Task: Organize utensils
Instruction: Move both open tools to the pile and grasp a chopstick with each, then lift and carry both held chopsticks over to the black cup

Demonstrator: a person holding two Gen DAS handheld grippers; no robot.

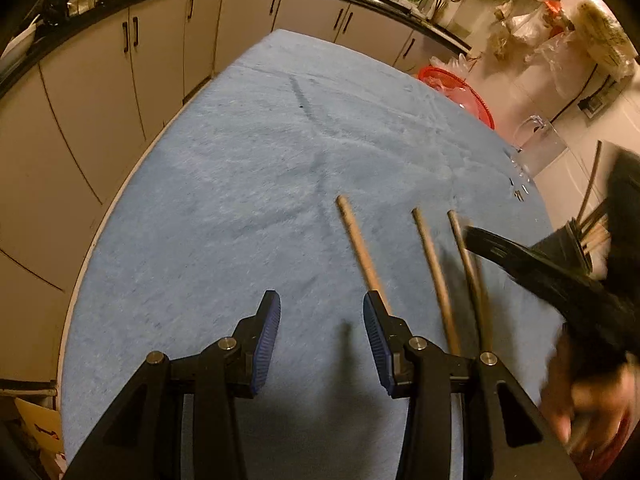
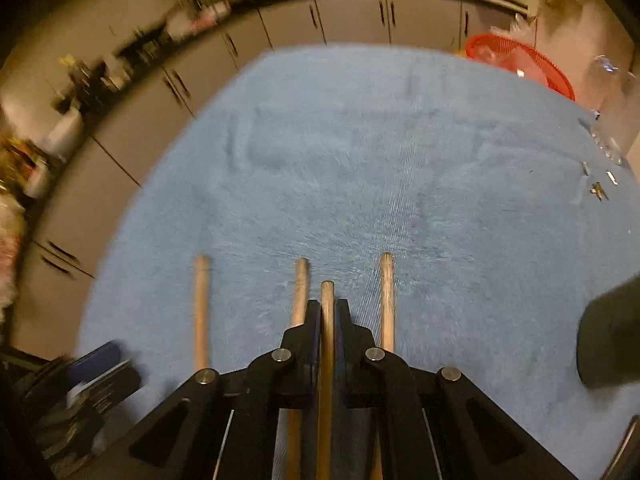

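Observation:
Three wooden chopsticks lie side by side on the blue cloth (image 1: 248, 184): one on the left (image 1: 360, 246), one in the middle (image 1: 434, 276), one on the right (image 1: 468, 264). My left gripper (image 1: 322, 336) is open and empty just left of them. My right gripper (image 2: 328, 316) is shut on a fourth chopstick (image 2: 327, 320) and holds it above the three lying ones (image 2: 201, 304), (image 2: 301, 288), (image 2: 387, 300). The right gripper (image 1: 532, 268) shows blurred at the right of the left wrist view, beside a dark holder with sticks (image 1: 592, 232).
The round table's edge curves along the left (image 1: 104, 224). A red basket (image 1: 460, 92) and a clear jug (image 1: 540, 140) stand beyond the far right edge. Small metal bits (image 2: 598, 190) lie on the cloth at right. Kitchen cabinets (image 1: 160, 60) lie behind.

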